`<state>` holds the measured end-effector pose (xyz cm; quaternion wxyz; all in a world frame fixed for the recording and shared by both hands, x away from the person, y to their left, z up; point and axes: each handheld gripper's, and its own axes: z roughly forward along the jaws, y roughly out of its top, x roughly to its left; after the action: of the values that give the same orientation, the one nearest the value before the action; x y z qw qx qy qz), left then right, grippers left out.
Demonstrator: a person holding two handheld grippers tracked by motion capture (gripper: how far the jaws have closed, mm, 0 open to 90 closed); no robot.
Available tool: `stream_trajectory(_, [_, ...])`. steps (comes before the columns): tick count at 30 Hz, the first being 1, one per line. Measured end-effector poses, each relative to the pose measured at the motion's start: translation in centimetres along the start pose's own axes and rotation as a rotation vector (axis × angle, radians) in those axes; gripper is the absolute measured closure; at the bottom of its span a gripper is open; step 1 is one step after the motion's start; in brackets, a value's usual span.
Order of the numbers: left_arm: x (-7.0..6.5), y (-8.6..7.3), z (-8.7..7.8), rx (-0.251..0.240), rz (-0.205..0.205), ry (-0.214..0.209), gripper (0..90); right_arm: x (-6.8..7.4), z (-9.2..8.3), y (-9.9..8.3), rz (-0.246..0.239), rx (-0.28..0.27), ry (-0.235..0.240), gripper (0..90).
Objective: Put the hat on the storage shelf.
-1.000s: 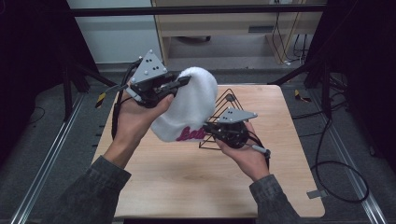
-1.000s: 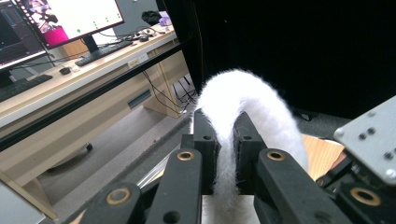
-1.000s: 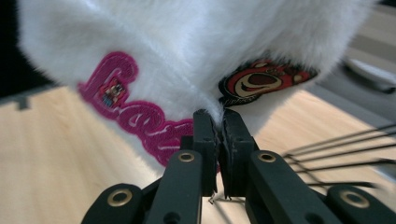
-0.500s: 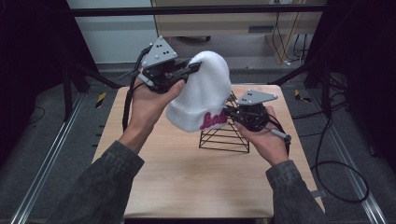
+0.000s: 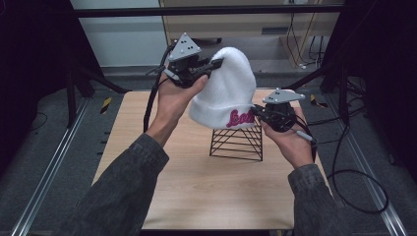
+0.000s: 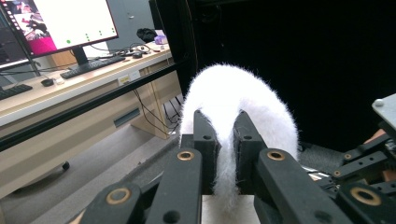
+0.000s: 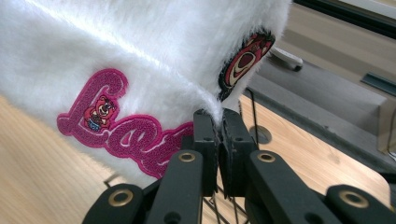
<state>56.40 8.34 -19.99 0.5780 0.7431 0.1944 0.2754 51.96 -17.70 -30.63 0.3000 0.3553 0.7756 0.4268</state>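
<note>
I hold a fluffy white hat (image 5: 226, 88) up over the desk (image 5: 206, 191) with both grippers. My left gripper (image 5: 216, 64) is clamped on a fold of fur near the top of the hat; in the left gripper view the white pile is pinched between the two black jaws and bulges out above them (image 6: 238, 107). My right gripper (image 5: 255, 112) is closed on the lower edge of the hat, at the end of the pink embroidered lettering (image 5: 240, 118). In the right gripper view the rim of the hat (image 7: 140, 60) sits squeezed between my jaws, the pink letters (image 7: 121, 126) run off to the left of them, and a round red patch (image 7: 245, 58) shows just above and to the right.

Below the hat, just beneath my right gripper, stands a black wire stand (image 5: 237, 143) on the desk. The hat's rim hangs over its top; I cannot tell whether they touch.

Beyond my left gripper, well apart, is a bench with a monitor (image 6: 56, 23) and a keyboard (image 6: 93, 65).
</note>
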Motion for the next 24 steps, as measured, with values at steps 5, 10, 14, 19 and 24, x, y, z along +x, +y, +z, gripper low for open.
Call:
stream_trajectory(5, [0.5,-0.8,1.5,0.008,-0.018,-0.001,82.8,-0.7,0.3,-0.6,-0.002,0.016,-0.025,86.5])
stream_trajectory(10, [0.5,-1.4,2.8,0.023,-0.026,0.008,82.8,-1.3,0.7,-1.1,0.018,0.03,-0.031,86.4])
stream_trajectory(14, [0.1,-1.9,3.9,0.022,-0.03,0.006,82.8,-1.9,0.6,-1.9,0.016,0.044,-0.05,86.5])
stream_trajectory(19, [-0.7,-2.2,4.6,0.042,0.001,-0.006,82.8,-2.4,0.3,-2.9,0.029,0.05,-0.057,86.4])
stream_trajectory(24, [-1.1,-2.7,4.9,0.049,0.016,-0.017,82.8,-2.5,0.1,-3.7,0.043,0.055,-0.06,86.4])
